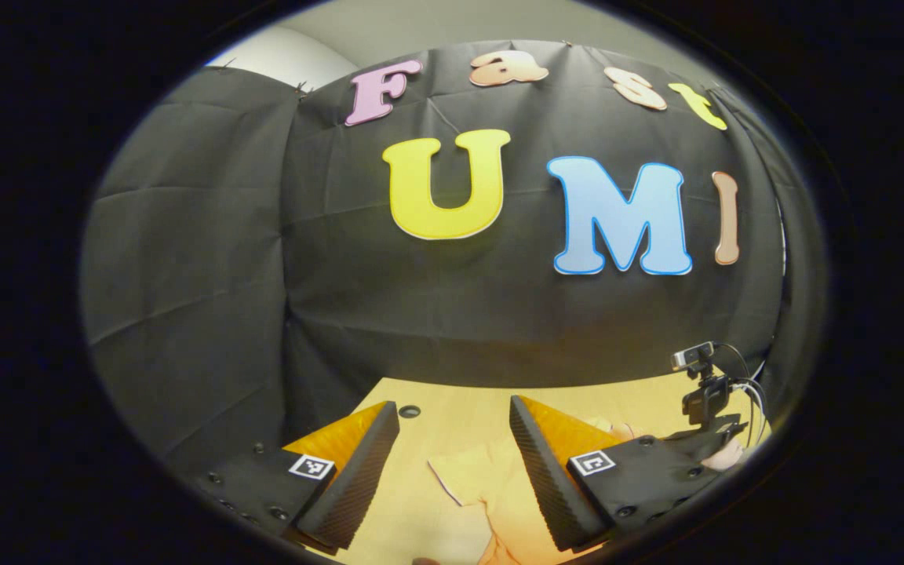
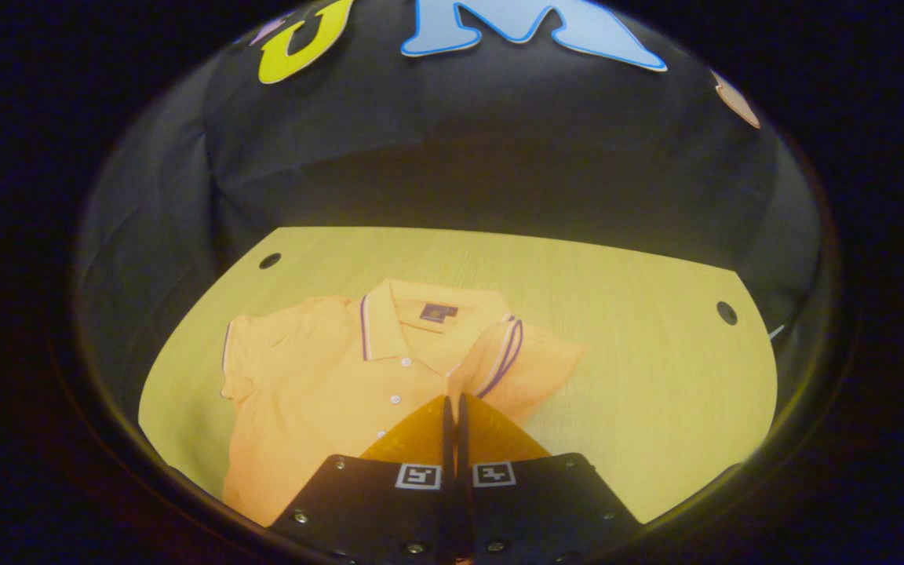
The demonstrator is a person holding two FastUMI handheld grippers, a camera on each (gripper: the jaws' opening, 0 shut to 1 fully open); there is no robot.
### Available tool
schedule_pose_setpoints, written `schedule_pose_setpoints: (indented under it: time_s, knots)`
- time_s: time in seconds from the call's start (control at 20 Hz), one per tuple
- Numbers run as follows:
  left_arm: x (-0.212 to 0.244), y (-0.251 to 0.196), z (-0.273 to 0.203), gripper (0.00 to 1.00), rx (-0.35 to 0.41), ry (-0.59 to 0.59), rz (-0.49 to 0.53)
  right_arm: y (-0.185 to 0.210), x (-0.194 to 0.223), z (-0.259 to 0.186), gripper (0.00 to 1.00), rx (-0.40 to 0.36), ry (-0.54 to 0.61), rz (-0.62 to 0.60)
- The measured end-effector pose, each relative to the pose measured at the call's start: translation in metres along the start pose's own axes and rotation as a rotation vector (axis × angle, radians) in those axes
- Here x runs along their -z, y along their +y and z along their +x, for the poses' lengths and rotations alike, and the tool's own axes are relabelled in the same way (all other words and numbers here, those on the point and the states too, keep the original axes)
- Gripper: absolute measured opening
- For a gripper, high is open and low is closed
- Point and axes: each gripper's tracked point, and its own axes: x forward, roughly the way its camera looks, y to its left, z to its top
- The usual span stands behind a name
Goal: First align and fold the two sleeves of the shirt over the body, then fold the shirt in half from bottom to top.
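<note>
Right gripper view shows the right gripper [image 2: 453,408] with fingers pinched together above the shirt [image 2: 326,392] lying flat on the bench [image 2: 640,361], whose sleeve [image 2: 526,357] should land square; left gripper [image 1: 452,455] fingers gape wide.

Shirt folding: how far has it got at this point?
One sleeve already lies folded over the shirt, and the right gripper is shut on it. The other sleeve is spread flat on the table; the left gripper hangs open. The bottom-to-top fold remains.

No legible txt; shirt [image 2: 326,384] neck label unreadable.
</note>
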Motion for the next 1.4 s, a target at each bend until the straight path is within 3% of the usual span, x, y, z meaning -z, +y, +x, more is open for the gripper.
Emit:
schedule_pose_setpoints:
  time_s: [0.4, 0.5, 0.7, 0.95, 1.1, 1.4]
  knots:
    - [0.003, 0.020, -0.009, 0.93, -0.034, 0.004, 0.005, 0.025, 0.040, 0.020, 0.01, -0.034, 0.128, -0.025]
    - [0.006, 0.022, -0.009, 0.93, -0.038, 0.007, 0.002, 0.030, 0.050, 0.023, 0.11, -0.060, 0.172, 0.001]
    - [0.013, 0.024, -0.004, 0.94, -0.039, 0.024, 0.000, 0.028, 0.053, 0.017, 0.46, -0.050, 0.167, 0.005]
    - [0.037, 0.020, 0.003, 0.94, -0.021, 0.062, -0.007, 0.020, 0.031, 0.000, 0.47, -0.031, 0.102, 0.044]
    - [0.056, 0.014, 0.021, 0.94, 0.000, 0.095, -0.010, 0.018, 0.020, -0.015, 0.72, -0.038, 0.064, 0.066]
    - [0.099, 0.005, 0.064, 0.94, 0.041, 0.152, 0.036, 0.017, -0.007, -0.065, 0.72, -0.029, -0.049, 0.082]
